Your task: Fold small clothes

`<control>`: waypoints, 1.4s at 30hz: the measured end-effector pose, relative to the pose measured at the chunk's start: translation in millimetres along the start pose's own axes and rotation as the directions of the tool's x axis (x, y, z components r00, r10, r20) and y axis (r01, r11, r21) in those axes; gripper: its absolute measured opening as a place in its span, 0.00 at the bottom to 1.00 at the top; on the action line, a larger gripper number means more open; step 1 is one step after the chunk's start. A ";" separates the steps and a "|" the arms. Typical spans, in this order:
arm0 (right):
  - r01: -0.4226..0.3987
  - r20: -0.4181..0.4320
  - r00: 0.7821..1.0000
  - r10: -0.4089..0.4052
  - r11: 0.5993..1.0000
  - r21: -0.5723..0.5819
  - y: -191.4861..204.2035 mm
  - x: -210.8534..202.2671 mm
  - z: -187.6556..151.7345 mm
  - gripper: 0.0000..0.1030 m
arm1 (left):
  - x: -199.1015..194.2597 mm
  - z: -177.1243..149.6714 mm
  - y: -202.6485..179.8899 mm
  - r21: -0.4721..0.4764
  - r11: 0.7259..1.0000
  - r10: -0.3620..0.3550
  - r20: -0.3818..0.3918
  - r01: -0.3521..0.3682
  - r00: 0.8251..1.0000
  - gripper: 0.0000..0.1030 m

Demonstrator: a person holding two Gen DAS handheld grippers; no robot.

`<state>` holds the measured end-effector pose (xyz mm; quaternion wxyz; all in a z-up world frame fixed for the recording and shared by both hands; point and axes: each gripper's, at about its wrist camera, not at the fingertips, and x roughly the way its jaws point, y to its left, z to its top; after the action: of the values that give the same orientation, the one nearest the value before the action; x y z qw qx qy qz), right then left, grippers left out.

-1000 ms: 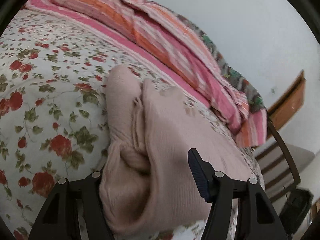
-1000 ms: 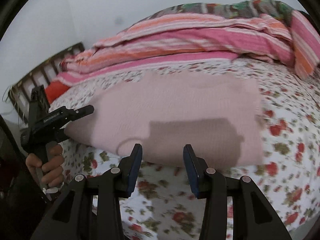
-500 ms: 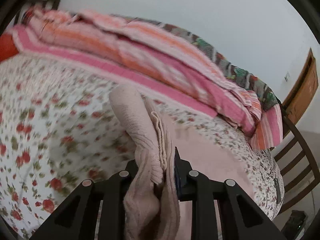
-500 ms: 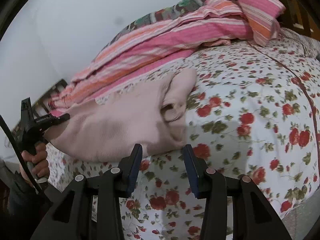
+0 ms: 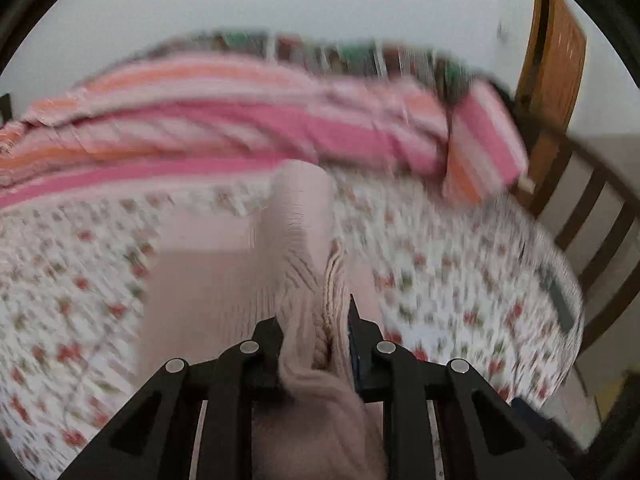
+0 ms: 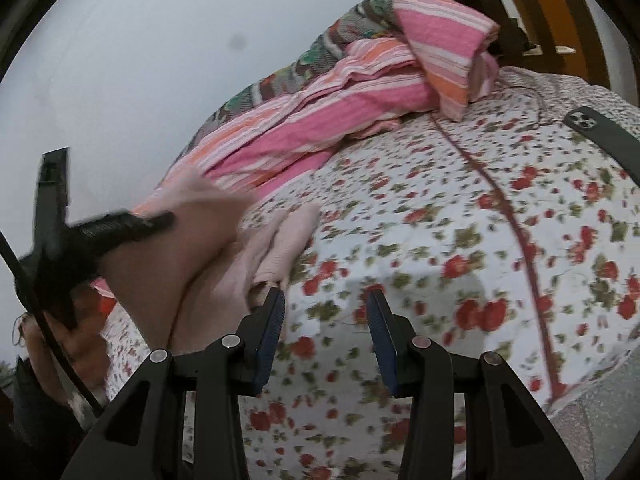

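Through the left wrist camera I see my left gripper [image 5: 316, 328] with its fingers clamped on a bunched fold of the pink knit garment [image 5: 300, 236] — the jaws have just been closing, and the cloth sits between them. The fold rises above the floral bedsheet [image 5: 440, 264], with more of the garment spread flat on the bed at lower left. A striped blanket [image 5: 240, 120] lies along the far side, a wooden chair [image 5: 600, 208] at right.

Through the right wrist camera, my right gripper [image 6: 326, 320] hangs over the sheet with fingers apart, nothing between them. The garment is at left, lifted by the left gripper — a phone [image 6: 604, 136] lies at the bed's right edge.
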<state>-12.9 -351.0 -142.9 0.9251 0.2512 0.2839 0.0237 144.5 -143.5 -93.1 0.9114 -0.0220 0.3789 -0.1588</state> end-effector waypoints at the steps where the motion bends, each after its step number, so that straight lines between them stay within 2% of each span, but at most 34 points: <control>1: 0.006 -0.002 1.000 -0.006 1.000 0.000 -2.0 -1.2 -0.7 0.42 | 12.2 -7.1 -7.6 0.012 1.000 0.009 -0.031 -0.009 0.999 0.21; 2: 0.013 -0.005 1.000 -0.013 1.000 -0.001 -4.2 -2.2 -1.4 0.42 | 24.5 -14.9 -15.3 0.039 0.999 0.023 -0.059 -0.020 0.998 0.24; 3: 0.021 -0.009 1.000 -0.021 1.000 -0.004 -5.7 -3.0 -2.0 0.42 | 27.2 -19.1 -18.9 0.060 0.998 0.015 -0.053 -0.012 0.998 0.25; 4: 0.026 -0.012 1.000 -0.027 1.000 -0.008 -7.0 -3.3 -2.5 0.42 | 25.3 -20.6 -20.9 0.069 0.998 -0.002 -0.042 0.005 0.999 0.35; 5: 0.030 -0.016 0.999 -0.030 0.999 -0.014 -8.2 -2.7 -2.6 0.42 | 21.2 -20.5 -21.7 0.077 0.996 -0.048 -0.033 0.050 0.998 0.52; 6: 0.032 -0.019 0.999 -0.032 0.999 -0.017 -8.7 -1.8 -3.0 0.42 | 16.9 -17.9 -20.7 0.090 0.985 -0.145 -0.054 0.150 0.988 0.59; 7: 0.032 -0.024 0.999 -0.033 0.999 -0.019 -9.1 -0.1 -2.6 0.42 | 13.3 -15.0 -17.9 0.096 0.974 -0.198 -0.072 0.204 0.978 0.65; 9: 0.019 -0.041 0.999 -0.019 1.000 -0.019 -6.8 8.9 1.4 0.42 | 1.6 -9.2 -6.5 0.088 0.963 -0.251 -0.061 0.256 0.966 0.65; 11: -0.008 -0.053 0.999 0.007 1.000 -0.021 -1.0 16.7 4.8 0.42 | -14.4 -4.1 12.5 0.059 0.953 -0.298 -0.009 0.298 0.955 0.65; 12: -0.031 -0.060 0.998 0.030 0.999 -0.031 5.1 22.7 8.5 0.42 | -24.6 -0.3 29.6 0.026 0.955 -0.297 0.037 0.296 0.954 0.65; 14: -0.065 -0.066 0.996 0.062 0.997 -0.049 15.8 29.5 12.7 0.47 | -31.3 8.7 50.9 -0.027 0.956 -0.289 0.079 0.292 0.954 0.65; 17: -0.137 -0.081 0.988 0.132 0.988 -0.064 34.8 45.8 22.6 0.52 | -38.9 12.1 96.2 -0.122 0.962 -0.230 0.109 0.242 0.967 0.65; 18: -0.167 -0.084 0.983 0.161 0.984 -0.066 42.5 51.9 27.4 0.52 | -39.2 11.0 109.2 -0.148 0.965 -0.204 0.105 0.218 0.973 0.65; 21: -0.251 -0.091 0.965 0.245 0.966 -0.058 62.5 73.8 39.2 0.63 | -36.6 2.6 143.5 -0.212 0.962 -0.156 0.097 0.173 0.983 0.65; 23: -0.280 -0.093 0.956 0.277 0.960 -0.016 68.7 90.8 45.2 0.63 | -33.4 -3.5 158.3 -0.237 0.960 -0.134 0.084 0.151 0.987 0.65; 26: -0.253 -0.134 0.957 0.258 0.966 0.055 75.2 122.6 51.6 0.63 | -28.4 -16.8 173.2 -0.246 0.960 -0.121 0.069 0.135 0.990 0.65; 27: -0.202 -0.170 0.963 0.211 0.977 0.069 77.6 136.4 52.2 0.63 | -25.5 -20.4 178.8 -0.253 0.959 -0.117 0.057 0.128 0.992 0.65; 28: -0.137 -0.208 0.967 0.148 0.988 0.067 79.8 147.7 51.7 0.60 | -23.9 -22.8 182.9 -0.258 0.958 -0.119 0.050 0.128 0.992 0.65; 29: -0.073 -0.250 0.965 0.084 0.996 0.054 81.7 158.2 50.7 0.44 | -22.4 -25.3 186.6 -0.265 0.955 -0.123 0.043 0.130 0.991 0.65; 30: -0.052 -0.281 0.958 0.060 0.998 0.037 84.8 165.2 49.9 0.36 | -21.2 -27.4 191.6 -0.270 0.953 -0.128 0.039 0.134 0.991 0.65; 31: -0.056 -0.266 0.962 0.059 0.998 0.021 87.1 163.4 50.7 0.33 | -20.2 -28.7 194.6 -0.270 0.953 -0.132 0.038 0.137 0.991 0.65; 32: -0.089 -0.222 0.971 0.084 0.996 -0.013 91.8 153.7 52.6 0.26 | -20.0 -29.9 198.4 -0.269 0.953 -0.132 0.043 0.139 0.990 0.65; 34: -0.153 -0.149 0.979 0.142 0.986 -0.066 95.6 135.1 53.8 0.20 | -19.9 -30.9 202.8 -0.272 0.952 -0.134 0.049 0.143 0.990 0.65; 35: -0.171 -0.098 0.982 0.162 0.982 -0.084 93.1 123.9 51.2 0.20 | -19.4 -31.4 205.1 -0.277 0.949 -0.141 0.052 0.150 0.989 0.65; 37: -0.139 -0.072 0.989 0.132 0.986 -0.096 85.3 122.0 43.1 0.20 | -17.6 -32.7 209.9 -0.287 0.943 -0.162 0.053 0.170 0.985 0.65; 39: -0.079 -0.138 0.988 0.073 0.996 -0.040 67.8 138.8 32.4 0.19 | -14.6 -34.6 212.9 -0.287 0.940 -0.178 0.049 0.185 0.983 0.65; 42: -0.094 -0.150 0.984 0.099 0.995 0.036 57.9 136.1 34.9 0.25 | -12.4 -36.9 215.5 -0.284 0.940 -0.187 0.042 0.191 0.981 0.65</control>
<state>125.6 -290.9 -160.2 0.8948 0.2753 0.3413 0.0835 169.4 67.6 -145.5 0.8819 -0.1913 0.3874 -0.1887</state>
